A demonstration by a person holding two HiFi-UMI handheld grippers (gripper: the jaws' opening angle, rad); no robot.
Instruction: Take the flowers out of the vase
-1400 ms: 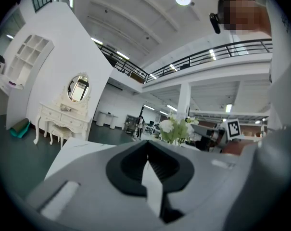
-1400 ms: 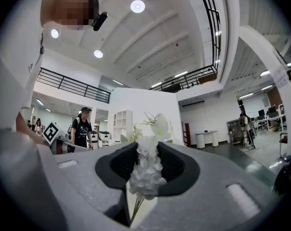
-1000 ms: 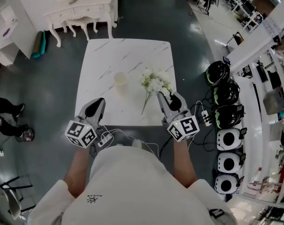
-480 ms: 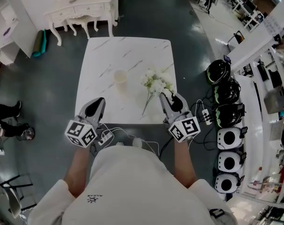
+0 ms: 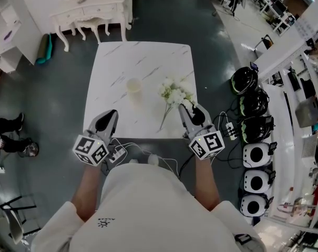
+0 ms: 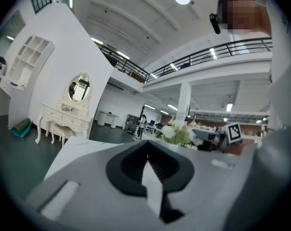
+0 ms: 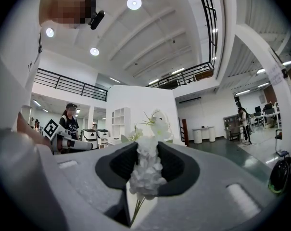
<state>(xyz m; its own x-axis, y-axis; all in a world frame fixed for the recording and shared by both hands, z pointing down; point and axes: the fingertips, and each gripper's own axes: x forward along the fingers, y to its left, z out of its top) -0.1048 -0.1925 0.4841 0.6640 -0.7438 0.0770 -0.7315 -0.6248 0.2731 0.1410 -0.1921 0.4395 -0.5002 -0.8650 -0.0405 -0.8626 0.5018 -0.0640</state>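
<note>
Holding the flowers (image 5: 174,93) in my right gripper (image 5: 185,106), I read its jaws as pinching a cluster of white blossoms, with the thin green stem trailing out below them. The bunch is clear of the vase (image 5: 134,86), which stands at about 10 o'clock from the blossoms, apart from them on the white table (image 5: 143,56), with nothing showing in its mouth. The bunch's long axis runs from the blossoms at 1 o'clock to the stem end at 7 o'clock, near the table's front edge. I cannot tell whether the stem touches the top. My left gripper (image 5: 109,115) has its jaws pressed together on nothing, at 7 o'clock from the vase and well apart from the flowers. I judge that laying them down falls to the right hand alone.
</note>
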